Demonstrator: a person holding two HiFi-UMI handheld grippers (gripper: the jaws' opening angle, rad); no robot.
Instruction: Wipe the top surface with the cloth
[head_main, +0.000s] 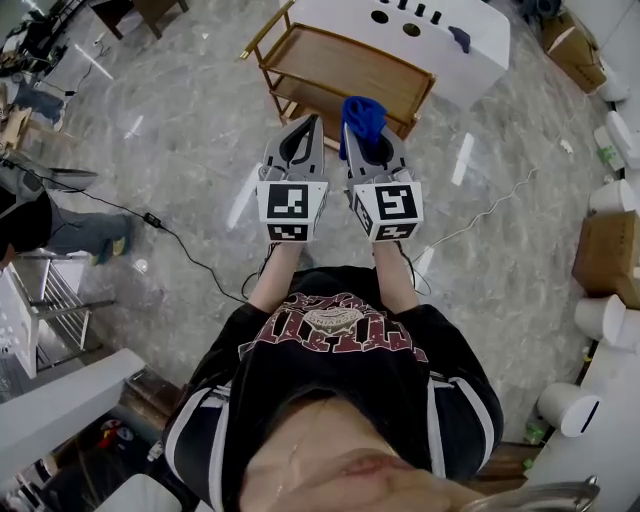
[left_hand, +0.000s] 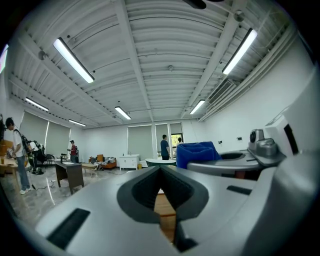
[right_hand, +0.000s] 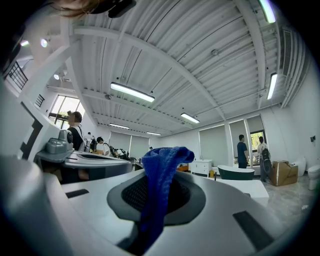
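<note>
A blue cloth (head_main: 360, 113) is pinched in my right gripper (head_main: 367, 135), which is shut on it. In the right gripper view the cloth (right_hand: 162, 170) stands up between the jaws of the right gripper (right_hand: 157, 187) and hangs down the middle. My left gripper (head_main: 311, 123) is beside it on the left, shut with nothing in it. In the left gripper view the left gripper (left_hand: 160, 168) has its tips together, and the cloth (left_hand: 196, 153) shows to the right. Both are held up over the front edge of a wooden trolley (head_main: 340, 62) with a bare brown top.
Behind the trolley is a white counter (head_main: 470, 55) with round holes. A black cable (head_main: 175, 240) crosses the grey marble floor at left. White fixtures (head_main: 600, 318) and a cardboard box (head_main: 606, 255) line the right side. People (left_hand: 164, 147) stand far across the room.
</note>
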